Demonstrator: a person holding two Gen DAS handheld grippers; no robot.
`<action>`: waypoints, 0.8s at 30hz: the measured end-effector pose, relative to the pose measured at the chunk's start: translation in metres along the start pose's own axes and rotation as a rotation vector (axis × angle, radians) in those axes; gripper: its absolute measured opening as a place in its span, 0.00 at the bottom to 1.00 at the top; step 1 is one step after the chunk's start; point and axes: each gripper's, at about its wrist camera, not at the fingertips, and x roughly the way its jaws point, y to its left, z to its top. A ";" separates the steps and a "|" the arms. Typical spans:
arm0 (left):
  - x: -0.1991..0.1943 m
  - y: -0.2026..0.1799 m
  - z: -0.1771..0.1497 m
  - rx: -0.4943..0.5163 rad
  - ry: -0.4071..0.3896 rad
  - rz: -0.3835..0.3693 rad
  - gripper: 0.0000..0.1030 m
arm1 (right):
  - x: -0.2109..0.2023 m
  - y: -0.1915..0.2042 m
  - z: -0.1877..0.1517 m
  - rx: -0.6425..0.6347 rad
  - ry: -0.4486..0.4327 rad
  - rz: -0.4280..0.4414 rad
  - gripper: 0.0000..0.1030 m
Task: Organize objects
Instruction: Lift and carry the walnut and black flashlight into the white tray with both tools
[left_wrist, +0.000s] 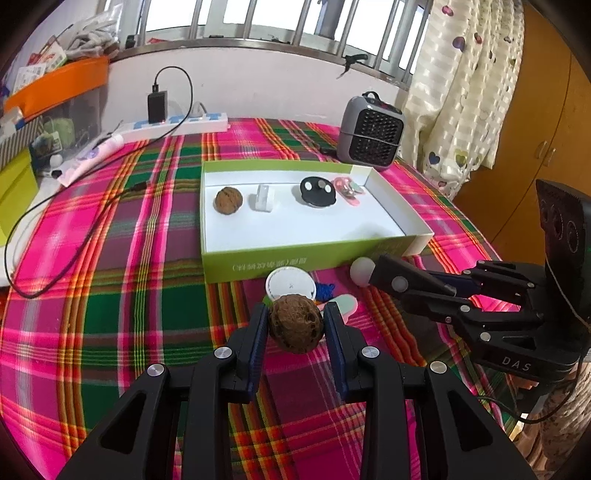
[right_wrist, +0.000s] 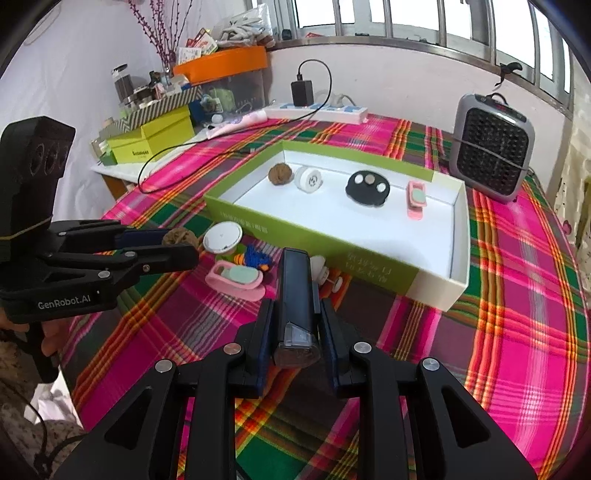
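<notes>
Brown walnut and black gadget lifted, bound for the box

Left gripper (left_wrist: 295, 325) clamps a walnut (left_wrist: 295, 323), right gripper (right_wrist: 295, 332) clamps a black bar-shaped device (right_wrist: 297, 295); both hover just before the green box (right_wrist: 369, 254) (likely next drop-ins, matching walnut already inside).

Two walnuts (left_wrist: 295, 325), two pink clips (right_wrist: 236, 280) (perhaps), one green box (left_wrist: 406, 225).

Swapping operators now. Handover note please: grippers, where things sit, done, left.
Left gripper: shut on a walnut, above the cloth.
Right gripper: shut on a dark stick-shaped device.
In the green box: second walnut, white roller, black disc, pink clip.
Left on the cloth: white round lid, blue toy, pink clip, small white piece, plus both held items.
</notes>
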 end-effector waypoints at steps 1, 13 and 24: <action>0.000 0.000 0.001 0.000 -0.003 0.001 0.28 | -0.002 -0.001 0.001 0.003 -0.005 0.000 0.24; 0.000 0.001 0.024 0.007 -0.036 0.009 0.28 | -0.006 -0.018 0.017 0.054 -0.035 -0.041 0.24; 0.014 0.010 0.048 0.004 -0.047 0.023 0.28 | 0.003 -0.043 0.033 0.111 -0.038 -0.095 0.24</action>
